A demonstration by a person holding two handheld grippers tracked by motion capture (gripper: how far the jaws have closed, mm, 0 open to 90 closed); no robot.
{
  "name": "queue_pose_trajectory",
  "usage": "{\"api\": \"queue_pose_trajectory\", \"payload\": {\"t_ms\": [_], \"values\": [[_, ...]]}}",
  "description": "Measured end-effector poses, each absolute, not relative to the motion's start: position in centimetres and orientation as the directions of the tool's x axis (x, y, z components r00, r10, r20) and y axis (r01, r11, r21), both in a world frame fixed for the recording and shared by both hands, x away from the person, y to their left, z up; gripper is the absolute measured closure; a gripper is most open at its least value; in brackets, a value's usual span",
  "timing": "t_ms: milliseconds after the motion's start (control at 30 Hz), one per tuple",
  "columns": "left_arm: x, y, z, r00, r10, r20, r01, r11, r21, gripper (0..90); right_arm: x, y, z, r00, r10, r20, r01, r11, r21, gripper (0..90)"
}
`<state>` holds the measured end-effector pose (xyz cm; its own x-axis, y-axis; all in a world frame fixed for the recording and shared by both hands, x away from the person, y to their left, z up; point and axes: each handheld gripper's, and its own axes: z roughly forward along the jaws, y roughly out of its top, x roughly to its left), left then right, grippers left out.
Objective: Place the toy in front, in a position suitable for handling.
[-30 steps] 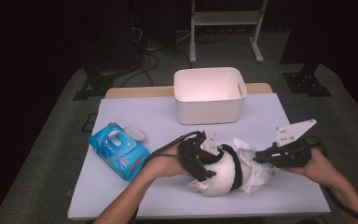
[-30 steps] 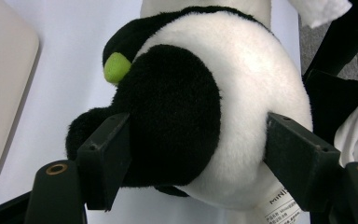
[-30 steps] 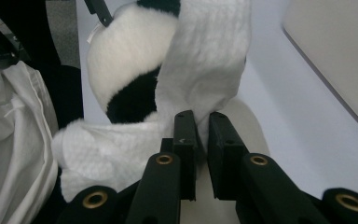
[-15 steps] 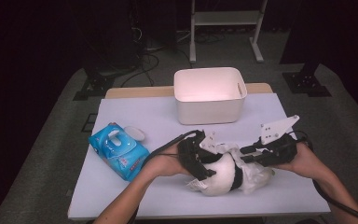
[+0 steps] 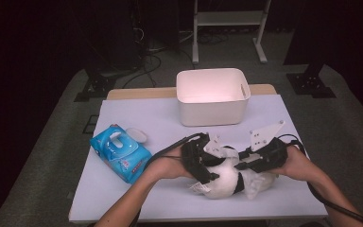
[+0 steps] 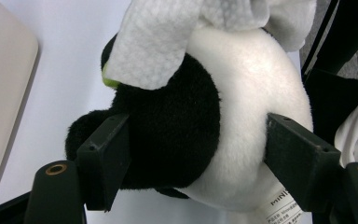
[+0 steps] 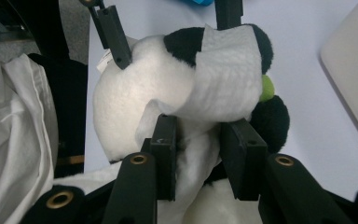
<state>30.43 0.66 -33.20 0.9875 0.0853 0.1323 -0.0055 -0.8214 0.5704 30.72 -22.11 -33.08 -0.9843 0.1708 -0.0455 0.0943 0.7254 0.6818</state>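
Left claw point(image 6: 198, 154) clamps the plush penguin point(image 6: 223, 126); right claw point(image 7: 198, 161), jaws just eased apart, loosely straddles the wipe point(image 7: 223, 74) draped over its head; wiping seems unfinished

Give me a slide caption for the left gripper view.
Left claw clamps a black-and-white plush toy with a white wipe draped over it.

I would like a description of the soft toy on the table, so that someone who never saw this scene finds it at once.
Start at the white bin at the table's far edge, then come toward the near edge, between the two hands. The soft toy lies there, clamped by the left hand-held gripper. It alone is plush, black and white, with a white wipe draped over it.
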Motion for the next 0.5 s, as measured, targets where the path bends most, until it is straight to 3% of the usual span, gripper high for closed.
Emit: {"api": "queue_pose_trajectory", "payload": {"t_ms": [133,233,500], "values": [[30.5,0.8,-33.3,0.988,0.092,0.126,0.0,-0.811,0.585,24.8,30.7,-22.4,-33.2,-0.984,0.167,-0.066,0.079,0.735,0.673,82.2],[30.4,0.9,-33.3,0.988,0.089,0.128,-0.003,-0.809,0.588,24.9,30.7,-23.2,-32.8,-0.974,0.199,-0.109,0.085,0.765,0.639,83.3],[30.5,1.0,-33.4,0.988,0.091,0.122,0.001,-0.807,0.59,24.9,30.4,-27.1,-32.0,-0.953,0.281,-0.115,0.136,0.735,0.664,83.8]]}}
